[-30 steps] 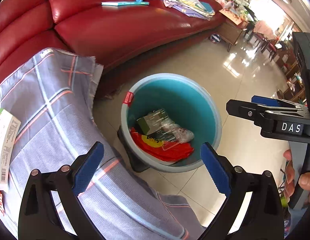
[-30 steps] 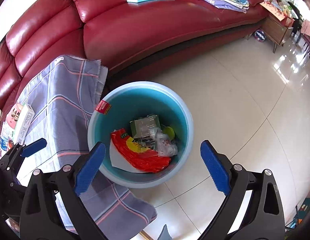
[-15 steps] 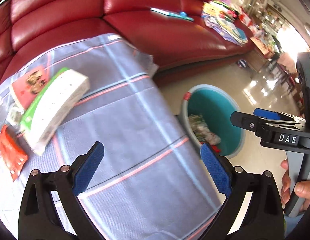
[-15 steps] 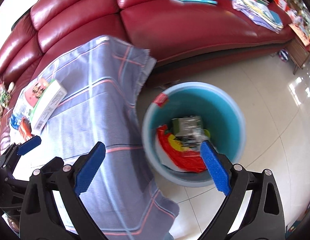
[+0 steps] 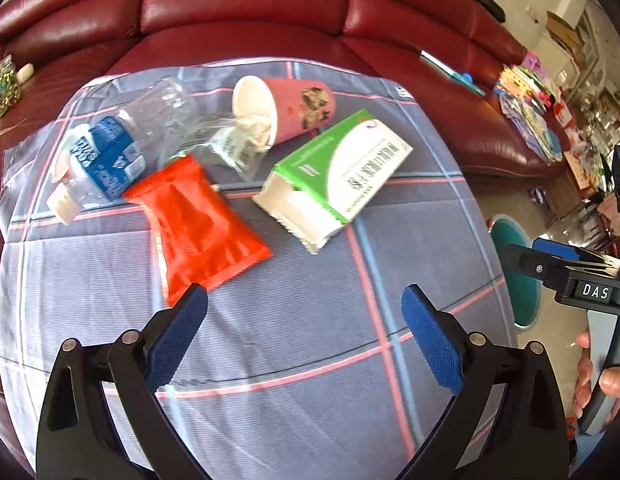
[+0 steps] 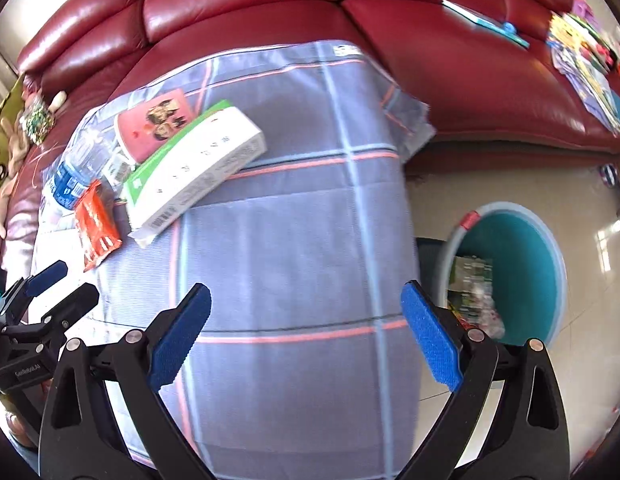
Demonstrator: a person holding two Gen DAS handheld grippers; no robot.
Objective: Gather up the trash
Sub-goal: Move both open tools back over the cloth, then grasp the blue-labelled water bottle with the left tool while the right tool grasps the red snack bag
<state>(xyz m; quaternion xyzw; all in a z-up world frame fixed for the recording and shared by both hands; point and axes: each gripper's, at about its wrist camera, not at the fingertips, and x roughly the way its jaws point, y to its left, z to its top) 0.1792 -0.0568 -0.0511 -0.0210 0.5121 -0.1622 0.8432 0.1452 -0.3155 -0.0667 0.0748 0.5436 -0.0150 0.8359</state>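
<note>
Trash lies on a plaid cloth (image 5: 310, 320): an orange wrapper (image 5: 197, 228), a green-and-white box (image 5: 334, 176), a pink paper cup (image 5: 285, 108) on its side, a clear wrapper (image 5: 229, 144) and a plastic bottle (image 5: 109, 148) with a blue label. My left gripper (image 5: 305, 336) is open and empty, just short of the wrapper. My right gripper (image 6: 305, 336) is open and empty over the cloth's right part. The box (image 6: 193, 168), cup (image 6: 153, 124) and wrapper (image 6: 95, 228) lie to its far left. The blue bin (image 6: 510, 272), holding trash, stands on the floor to the right.
A red leather sofa (image 5: 249, 4) curves behind the cloth, with books and papers (image 6: 586, 68) on its right seat. The bin's rim (image 5: 514, 272) shows at the right of the left view, by the right gripper's body (image 5: 578, 280). Tiled floor (image 6: 590, 208) surrounds the bin.
Both grippers have swung left, away from the bin and over the cloth. The trash pile has come into full view ahead of the left gripper. Both stay open.
</note>
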